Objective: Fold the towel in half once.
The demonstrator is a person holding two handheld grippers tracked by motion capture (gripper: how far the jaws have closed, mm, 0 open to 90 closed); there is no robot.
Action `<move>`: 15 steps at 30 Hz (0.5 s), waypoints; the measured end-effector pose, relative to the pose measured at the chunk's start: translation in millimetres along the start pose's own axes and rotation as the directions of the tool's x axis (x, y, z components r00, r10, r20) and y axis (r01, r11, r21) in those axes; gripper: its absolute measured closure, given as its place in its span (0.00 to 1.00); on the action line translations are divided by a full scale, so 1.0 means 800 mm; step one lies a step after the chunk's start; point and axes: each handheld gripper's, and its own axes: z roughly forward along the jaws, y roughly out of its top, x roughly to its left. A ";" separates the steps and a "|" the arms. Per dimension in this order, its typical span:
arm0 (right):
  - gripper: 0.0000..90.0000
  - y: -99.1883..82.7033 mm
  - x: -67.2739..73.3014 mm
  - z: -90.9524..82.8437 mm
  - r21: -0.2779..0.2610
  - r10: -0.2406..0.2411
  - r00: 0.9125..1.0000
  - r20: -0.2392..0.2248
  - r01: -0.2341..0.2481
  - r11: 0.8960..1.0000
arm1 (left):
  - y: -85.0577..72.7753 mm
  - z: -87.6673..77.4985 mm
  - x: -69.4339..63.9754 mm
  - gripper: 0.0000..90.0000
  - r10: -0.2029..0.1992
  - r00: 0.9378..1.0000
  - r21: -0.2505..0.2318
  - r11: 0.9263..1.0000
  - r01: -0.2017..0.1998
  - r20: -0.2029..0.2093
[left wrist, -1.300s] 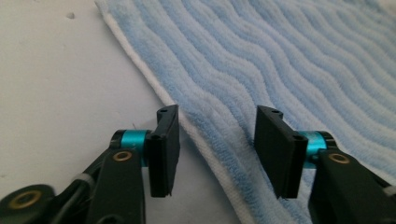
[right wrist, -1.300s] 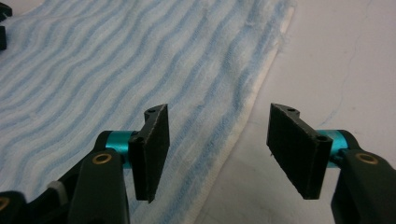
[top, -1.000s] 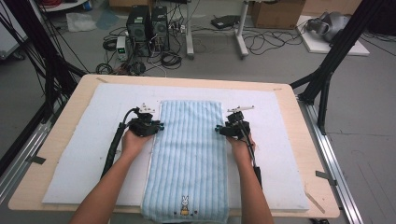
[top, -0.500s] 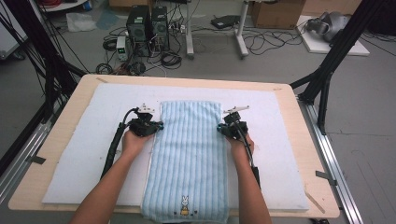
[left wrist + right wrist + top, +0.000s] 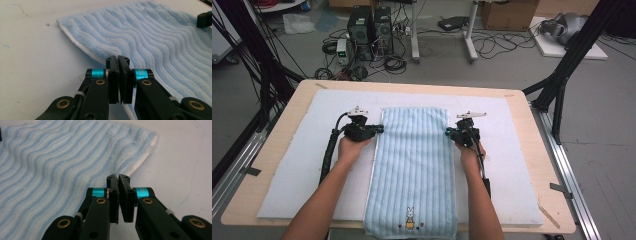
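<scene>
A light blue striped towel (image 5: 414, 160) lies flat lengthwise on a white mat (image 5: 307, 150), with a small rabbit picture near its front end. My left gripper (image 5: 379, 129) sits at the towel's left long edge and points inward. In the left gripper view its jaws (image 5: 117, 58) are pressed together where the towel's white-hemmed edge (image 5: 82, 48) runs under them. My right gripper (image 5: 448, 132) sits at the right long edge, opposite the left one. Its jaws (image 5: 118, 177) are likewise pressed together on the towel's edge (image 5: 140, 157). A hand holds each gripper low on the mat.
The mat covers a wooden table (image 5: 272, 150). Bare mat lies to the left and right of the towel and beyond its far end. Black frame legs (image 5: 562, 75), computer boxes (image 5: 369, 25) and cables stand on the floor beyond the table.
Both grippers' jaws have closed at the towel's two long edges. The hands have hardly moved.
</scene>
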 end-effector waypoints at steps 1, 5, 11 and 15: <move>0.97 0.000 0.001 -0.003 -0.002 0.005 1.000 -0.005 -0.005 1.000 | 0.001 -0.003 -0.001 0.96 0.001 1.000 -0.008 1.000 -0.001 0.010; 0.96 0.002 0.003 -0.016 -0.019 0.008 0.999 -0.039 -0.009 1.000 | 0.001 -0.014 -0.005 0.96 -0.002 1.000 -0.034 0.999 0.003 0.028; 0.96 -0.001 0.009 -0.031 -0.028 -0.007 0.998 -0.058 0.005 1.000 | -0.004 -0.028 -0.010 0.96 0.002 0.998 -0.040 0.999 0.000 0.063; 0.96 -0.009 0.015 -0.039 -0.028 -0.010 0.998 -0.066 0.009 1.000 | -0.012 -0.035 -0.013 0.96 -0.008 0.997 -0.045 0.999 0.012 0.083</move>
